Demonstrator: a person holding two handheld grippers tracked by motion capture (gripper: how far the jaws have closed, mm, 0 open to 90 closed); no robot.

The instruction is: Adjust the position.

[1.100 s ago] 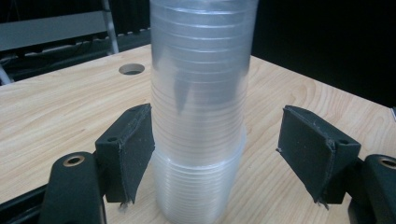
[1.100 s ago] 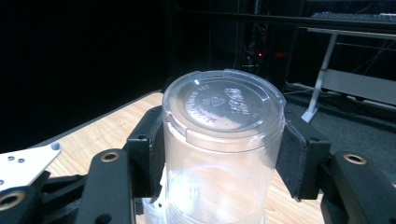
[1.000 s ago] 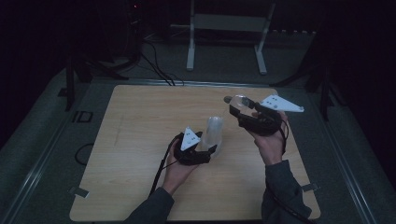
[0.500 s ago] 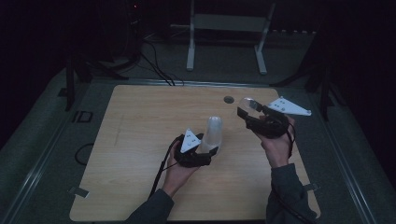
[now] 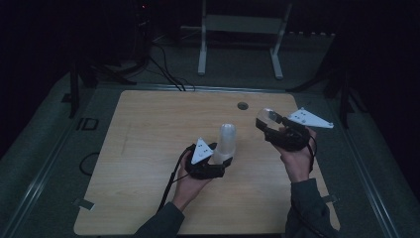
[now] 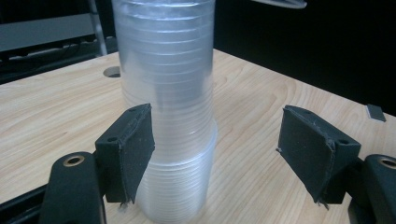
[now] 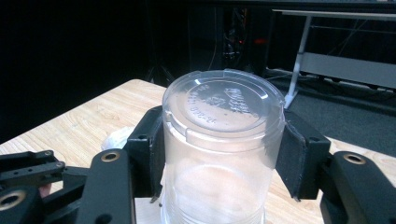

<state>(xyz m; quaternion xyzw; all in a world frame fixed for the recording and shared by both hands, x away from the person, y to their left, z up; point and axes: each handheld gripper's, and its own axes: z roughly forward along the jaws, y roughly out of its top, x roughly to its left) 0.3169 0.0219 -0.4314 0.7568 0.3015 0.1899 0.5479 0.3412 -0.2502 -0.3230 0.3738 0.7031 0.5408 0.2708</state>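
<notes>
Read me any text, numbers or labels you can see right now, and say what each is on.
"ID": pale letters on the dark floor left of the table.
Embossed lettering and digits on the base of the clear cup in the right gripper: mirrored and too faint to read.
Cup stack in the left gripper: no text.

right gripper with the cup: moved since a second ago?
Yes. In the high view the right gripper, shut on a clear cup, has shifted down-frame toward the person, uncovering the table's hole.
</notes>
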